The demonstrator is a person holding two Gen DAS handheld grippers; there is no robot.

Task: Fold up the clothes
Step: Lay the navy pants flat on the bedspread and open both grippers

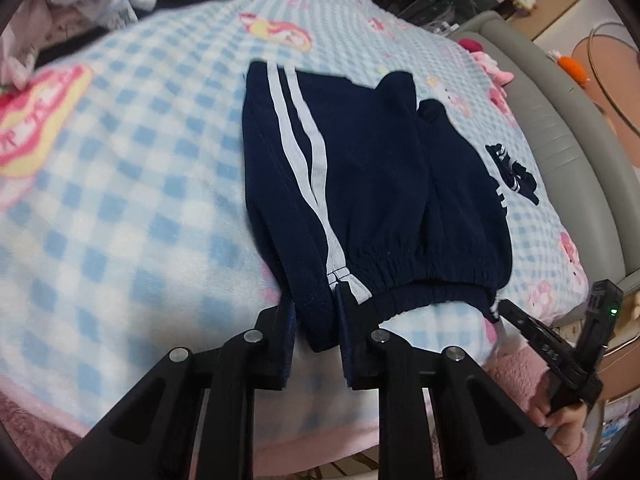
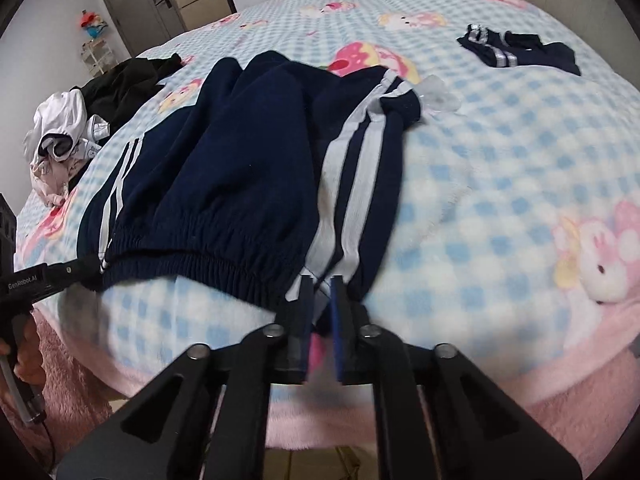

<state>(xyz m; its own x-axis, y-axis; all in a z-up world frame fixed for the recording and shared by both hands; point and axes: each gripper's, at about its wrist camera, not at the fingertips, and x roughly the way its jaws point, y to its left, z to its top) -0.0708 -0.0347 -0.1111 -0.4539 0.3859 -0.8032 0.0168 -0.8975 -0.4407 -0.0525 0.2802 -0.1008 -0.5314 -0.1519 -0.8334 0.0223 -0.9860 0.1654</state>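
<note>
There are two dark blue pieces of clothing with white stripes: one big pair of soft pants [image 2: 248, 152] and one small folded piece [image 2: 520, 54] farther away. There is one black cloth heap [image 2: 120, 84], one white cloth heap [image 2: 60, 132], and two black grippers, left [image 1: 316, 312] and right [image 2: 320, 296].

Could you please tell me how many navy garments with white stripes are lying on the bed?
2: the navy trousers at the near edge, held by both grippers, and a smaller navy garment farther back. The clothes pile may hide more.

The trousers [image 1: 372, 184] are soft matt navy cloth. The blanket [image 1: 120, 184] is fluffy fleece. Both grippers [image 1: 316, 304] [image 2: 322, 286] look like matt black plastic.
</note>
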